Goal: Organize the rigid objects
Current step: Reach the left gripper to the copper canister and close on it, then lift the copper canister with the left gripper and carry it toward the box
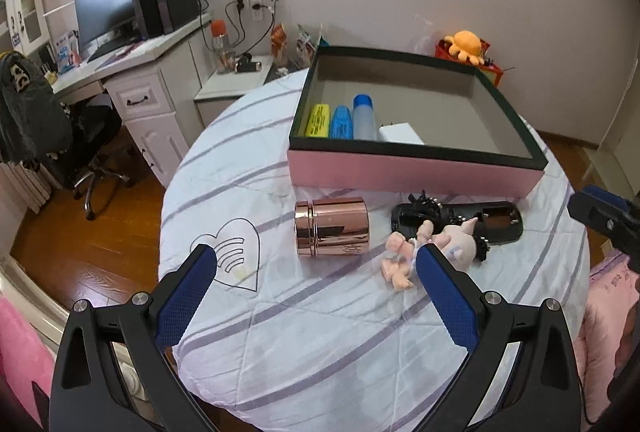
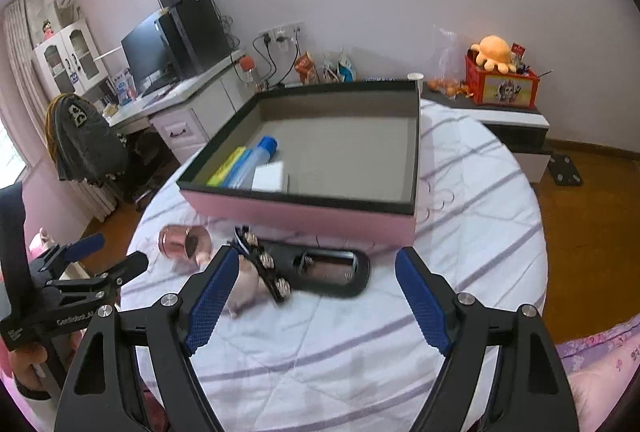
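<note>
A pink box (image 1: 412, 172) (image 2: 304, 210) with a dark rim stands on the round table. It holds a yellow marker (image 1: 318, 120), a blue marker (image 1: 342, 122), a blue-capped bottle (image 1: 363, 118) and a white charger (image 1: 400, 134) (image 2: 269, 176). In front of it lie a rose-gold tin (image 1: 332, 232) (image 2: 180, 240) on its side, a black remote (image 1: 496, 224) (image 2: 332, 270) with its battery bay exposed, a black hair clip (image 2: 262, 266) and a pink plush doll (image 1: 440, 248). My left gripper (image 1: 316, 264) is open above the cloth, the tin just beyond it. My right gripper (image 2: 318, 264) is open, hovering before the remote.
A striped white cloth (image 1: 320, 332) covers the table. A desk (image 1: 132, 72) with monitor, an office chair (image 1: 36, 112) and a wooden floor lie to the left. A red box with an orange plush (image 2: 500, 76) sits on a low cabinet at the back right.
</note>
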Demonstrator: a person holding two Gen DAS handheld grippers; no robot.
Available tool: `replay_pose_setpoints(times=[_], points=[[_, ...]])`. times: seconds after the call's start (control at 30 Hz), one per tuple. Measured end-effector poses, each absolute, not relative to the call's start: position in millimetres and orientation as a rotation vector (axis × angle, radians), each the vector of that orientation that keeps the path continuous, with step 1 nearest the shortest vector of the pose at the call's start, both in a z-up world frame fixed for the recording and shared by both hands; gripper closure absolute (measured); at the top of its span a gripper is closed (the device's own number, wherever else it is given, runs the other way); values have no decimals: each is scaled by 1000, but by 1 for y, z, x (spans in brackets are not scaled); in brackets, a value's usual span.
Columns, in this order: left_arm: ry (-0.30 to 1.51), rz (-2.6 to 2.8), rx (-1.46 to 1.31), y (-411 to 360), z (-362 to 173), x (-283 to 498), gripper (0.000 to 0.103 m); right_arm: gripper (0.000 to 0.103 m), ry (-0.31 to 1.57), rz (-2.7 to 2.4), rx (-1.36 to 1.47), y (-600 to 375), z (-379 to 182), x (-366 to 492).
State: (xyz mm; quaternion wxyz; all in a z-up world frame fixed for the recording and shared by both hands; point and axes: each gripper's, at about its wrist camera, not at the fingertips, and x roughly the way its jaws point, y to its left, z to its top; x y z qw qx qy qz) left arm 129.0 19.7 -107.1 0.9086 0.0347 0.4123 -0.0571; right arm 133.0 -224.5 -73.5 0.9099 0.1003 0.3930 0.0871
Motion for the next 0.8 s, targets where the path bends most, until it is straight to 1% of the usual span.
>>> replay_pose_setpoints(times=[0.3,0.33,0.4,0.43,0.47,0.6,0.8], points=[[910,-95,47,15,-132,162,2,21,841,195,191,-217,-85,137],[915,-97,45,14,-135,165,4,21,848,197,187,-215,-87,139],[927,-95,38,13,-139,173,11,21,856,204,182,-212,-90,142],[935,-100,32,13,-141,176,19,21,864,206,177,-211,-92,144],[957,-112,25,12,-145,181,30,21,867,206,174,-210,-93,145],[999,-162,1,11,-156,188,47,21,880,206,159,-205,-98,150],[991,-182,-7,14,-156,177,48,21,893,195,140,-200,-102,155]])
